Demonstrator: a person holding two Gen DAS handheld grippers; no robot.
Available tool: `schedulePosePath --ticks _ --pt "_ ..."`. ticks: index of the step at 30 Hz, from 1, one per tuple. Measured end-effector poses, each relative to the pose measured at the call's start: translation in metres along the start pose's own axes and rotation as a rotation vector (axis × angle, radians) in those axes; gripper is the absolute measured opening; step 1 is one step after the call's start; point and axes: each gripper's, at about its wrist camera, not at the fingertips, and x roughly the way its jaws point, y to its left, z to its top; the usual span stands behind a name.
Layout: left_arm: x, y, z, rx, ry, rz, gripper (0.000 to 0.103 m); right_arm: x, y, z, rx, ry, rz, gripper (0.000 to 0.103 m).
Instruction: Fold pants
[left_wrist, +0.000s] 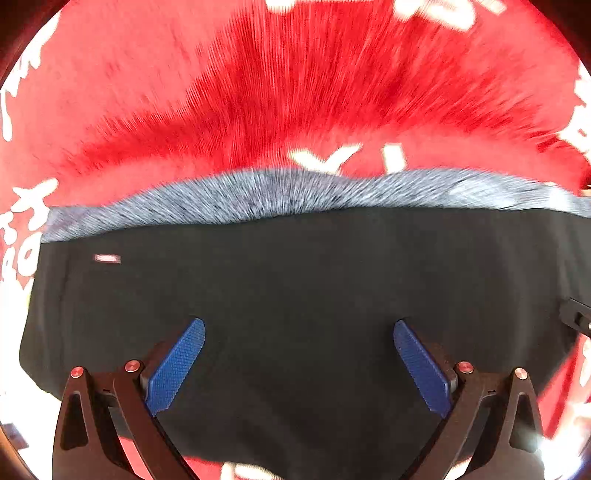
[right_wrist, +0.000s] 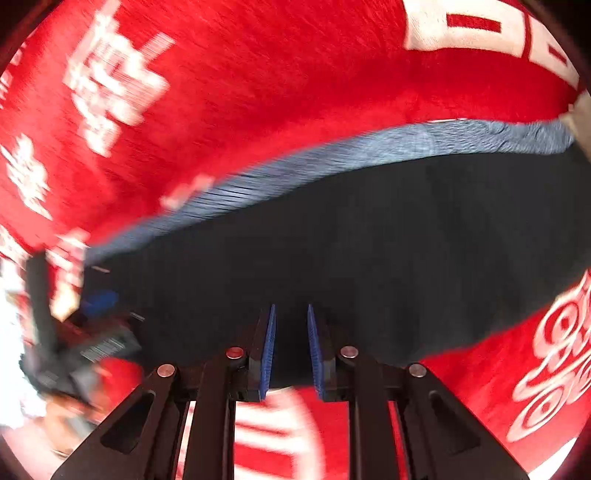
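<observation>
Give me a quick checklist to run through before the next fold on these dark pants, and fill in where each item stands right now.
1. Left gripper open and free of cloth: ok, its blue pads stand wide apart over the pants.
2. Right gripper has hold of the near edge: cannot tell, its fingers are nearly together with dark cloth between them, but contact is unclear.
3. Pants lie flat: ok, no big bunching shows in either view.
4. Grey waistband exposed along the far edge: ok.
5. Red blanket free of clutter beyond the pants: ok in what the views show.
6. Cameras steady: not ok, both views are motion-blurred.
</observation>
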Motion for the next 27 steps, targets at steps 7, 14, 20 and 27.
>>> schedulePosePath --ticks 7,14,20,27 --pt "-0.009 0.003 0.011 -0.063 0.042 0.023 0.103 -0.021 -0.092 0.003 0.091 -0.062 -0.09 0.0" --pt "-0.046 -0.074 0.04 -0.021 -0.033 -0.039 0.103 -0.057 -0.166 0.02 0.247 -0.134 -0.17 0.006" --pt "-0.038 -0.138 0.051 -0.048 -0.043 -0.04 0.103 -0.073 -0.231 0.048 0.375 -0.161 -0.175 0.007" --pt "-0.014 -0.162 0.044 -0.048 -0.023 0.004 0.103 -0.048 -0.269 0.089 0.284 -0.125 -0.189 0.0"
